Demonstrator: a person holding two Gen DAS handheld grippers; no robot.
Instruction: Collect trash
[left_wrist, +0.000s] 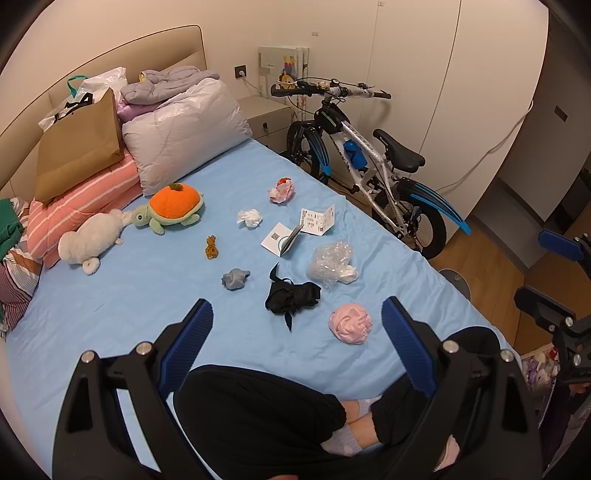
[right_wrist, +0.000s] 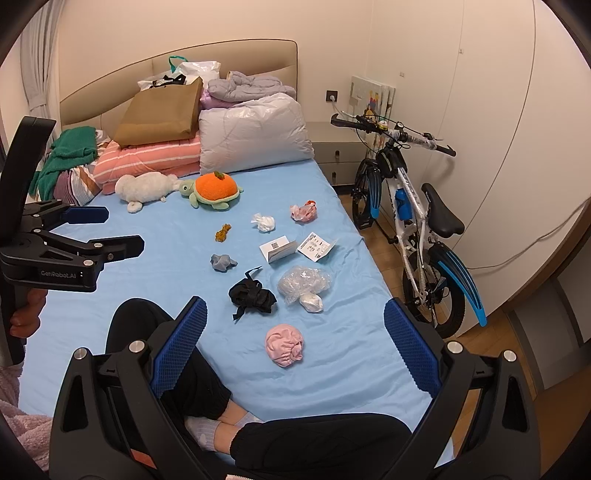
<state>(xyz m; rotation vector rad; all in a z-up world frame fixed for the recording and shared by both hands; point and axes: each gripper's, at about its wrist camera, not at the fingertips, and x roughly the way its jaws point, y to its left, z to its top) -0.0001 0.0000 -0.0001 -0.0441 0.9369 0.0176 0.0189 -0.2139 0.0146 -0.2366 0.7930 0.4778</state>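
1. I sit cross-legged on the bed (right_wrist: 147, 266) with its blue sheet, and I hold a hand-held gripper in each hand.
2. My left hand-held gripper (left_wrist: 297, 332) has its two blue fingers wide apart, with nothing between them. It hangs over the sheet, above my knees.
3. My right hand-held gripper (right_wrist: 295, 332) is the same: fingers wide apart and holding nothing.
4. Far left, by the pillows, lie a white plush toy (right_wrist: 146, 186) and a turtle toy (right_wrist: 212, 192) with an orange shell (these two look like toys, not trash).
5. Next come a small brown wrapper (right_wrist: 222, 232) and a gray crumpled wad (right_wrist: 222, 262).
6. In the middle sit a white tissue ball (right_wrist: 265, 222), a black crumpled bag (right_wrist: 252, 294) and a pink crumpled ball (right_wrist: 284, 344). The pink ball is nearest to me, between the fingers of my right hand-held gripper in its own view.
7. More to the right are a folded card (right_wrist: 277, 249), a paper leaflet (right_wrist: 316, 246), a clear plastic bag (right_wrist: 303, 282) and a pink and red wrapper (right_wrist: 304, 212).
8. Beside the bed, on the right, stands a bicycle (right_wrist: 410, 221).
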